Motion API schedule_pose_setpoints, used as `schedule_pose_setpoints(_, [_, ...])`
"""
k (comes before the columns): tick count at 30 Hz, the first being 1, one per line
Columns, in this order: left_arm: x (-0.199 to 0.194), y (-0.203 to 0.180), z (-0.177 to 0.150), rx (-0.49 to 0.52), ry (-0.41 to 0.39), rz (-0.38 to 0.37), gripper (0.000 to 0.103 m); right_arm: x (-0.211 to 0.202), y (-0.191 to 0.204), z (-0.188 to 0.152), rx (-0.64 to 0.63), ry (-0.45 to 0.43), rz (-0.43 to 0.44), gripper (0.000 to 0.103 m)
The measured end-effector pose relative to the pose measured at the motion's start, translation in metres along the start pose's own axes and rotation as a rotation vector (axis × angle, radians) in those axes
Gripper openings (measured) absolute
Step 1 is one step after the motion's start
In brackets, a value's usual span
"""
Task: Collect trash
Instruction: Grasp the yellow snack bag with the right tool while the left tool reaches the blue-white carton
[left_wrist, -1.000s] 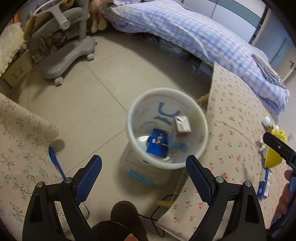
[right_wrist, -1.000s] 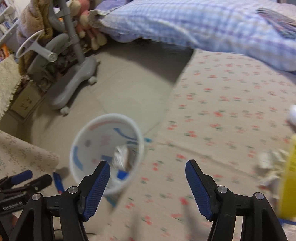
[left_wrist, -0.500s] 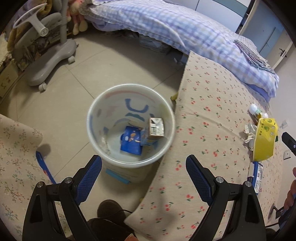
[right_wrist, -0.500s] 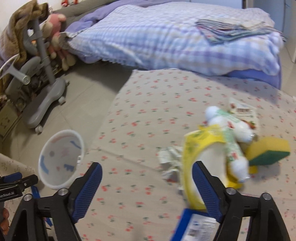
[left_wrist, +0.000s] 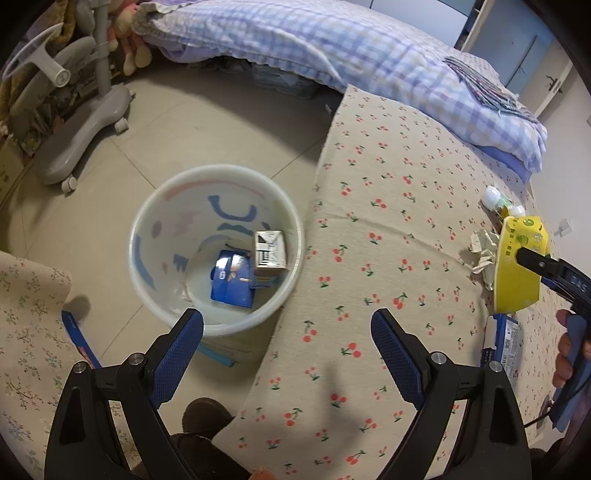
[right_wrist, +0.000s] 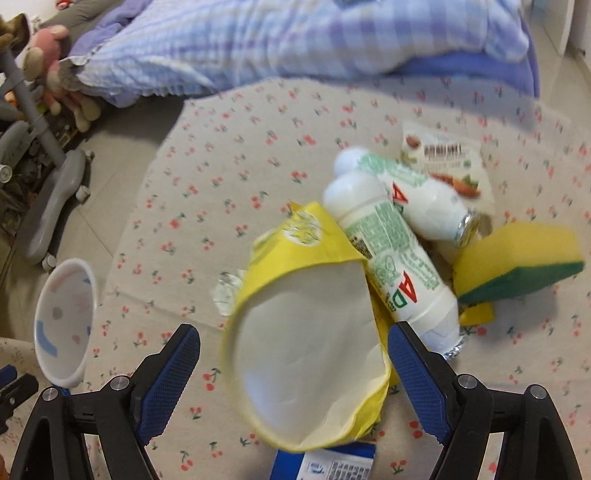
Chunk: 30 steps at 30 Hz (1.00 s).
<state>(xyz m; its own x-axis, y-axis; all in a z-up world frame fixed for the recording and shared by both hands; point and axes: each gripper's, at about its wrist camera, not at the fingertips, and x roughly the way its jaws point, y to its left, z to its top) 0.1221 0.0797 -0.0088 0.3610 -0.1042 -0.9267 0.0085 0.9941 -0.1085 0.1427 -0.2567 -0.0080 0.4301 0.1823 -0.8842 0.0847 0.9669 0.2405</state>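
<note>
A white bin (left_wrist: 218, 251) stands on the floor beside the cherry-print table (left_wrist: 388, 229); it holds a blue packet (left_wrist: 231, 282) and a small carton (left_wrist: 269, 253). My left gripper (left_wrist: 286, 354) is open and empty above the bin's near rim and the table edge. My right gripper (right_wrist: 293, 384) is open with its fingers either side of a crushed yellow paper cup (right_wrist: 306, 350) lying on the table. Two white bottles (right_wrist: 391, 258), a yellow-green sponge (right_wrist: 517, 266), a snack wrapper (right_wrist: 443, 162) and crumpled paper (right_wrist: 227, 291) lie around the cup. The cup also shows in the left wrist view (left_wrist: 519, 266).
A blue box (right_wrist: 325, 463) lies on the table under the cup's near side. A bed with a checked blanket (left_wrist: 332, 48) is beyond the table. A grey chair base (left_wrist: 77, 133) stands on the floor at the far left. A second flowered surface (left_wrist: 26, 325) is at near left.
My right gripper has swung from over the bin to the trash pile and closed in on the yellow cup. My left gripper has drifted right, towards the table edge.
</note>
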Motion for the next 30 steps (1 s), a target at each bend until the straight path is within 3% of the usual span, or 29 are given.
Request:
schedule_pose_setpoints(1, [0.0, -0.003, 0.0, 0.006, 0.001, -0.001, 0.094, 0.003, -0.003, 0.0, 0.013, 0.006, 0.003, 0.086])
schedule_pose_setpoints(4, [0.001, -0.016, 0.0, 0.026, 0.004, -0.01, 0.094, 0.007, -0.012, -0.001, 0.055, 0.023, 0.022, 0.069])
schedule_pose_setpoints(6, [0.002, -0.025, 0.0, 0.041, 0.007, -0.017, 0.094, 0.004, -0.016, -0.004, 0.067, 0.023, 0.049, 0.068])
schedule_pose_setpoints(8, [0.003, -0.036, -0.001, 0.061, 0.015, -0.028, 0.094, -0.003, -0.017, -0.004, 0.066, 0.014, 0.064, 0.059])
schedule_pose_setpoints(14, [0.007, -0.088, -0.011, 0.138, 0.053, -0.089, 0.094, -0.052, -0.028, -0.015, 0.057, -0.067, 0.09, 0.058])
schedule_pose_setpoints(19, [0.014, -0.146, -0.025, 0.22, 0.098, -0.143, 0.094, -0.091, -0.062, -0.032, 0.102, -0.129, 0.071, 0.058])
schedule_pose_setpoints(25, [0.023, -0.207, -0.042, 0.305, 0.128, -0.179, 0.094, -0.105, -0.109, -0.053, 0.161, -0.114, 0.016, 0.058])
schedule_pose_setpoints(30, [0.026, -0.235, -0.055, 0.349, 0.141, -0.195, 0.094, -0.109, -0.143, -0.068, 0.21, -0.094, 0.004, 0.058])
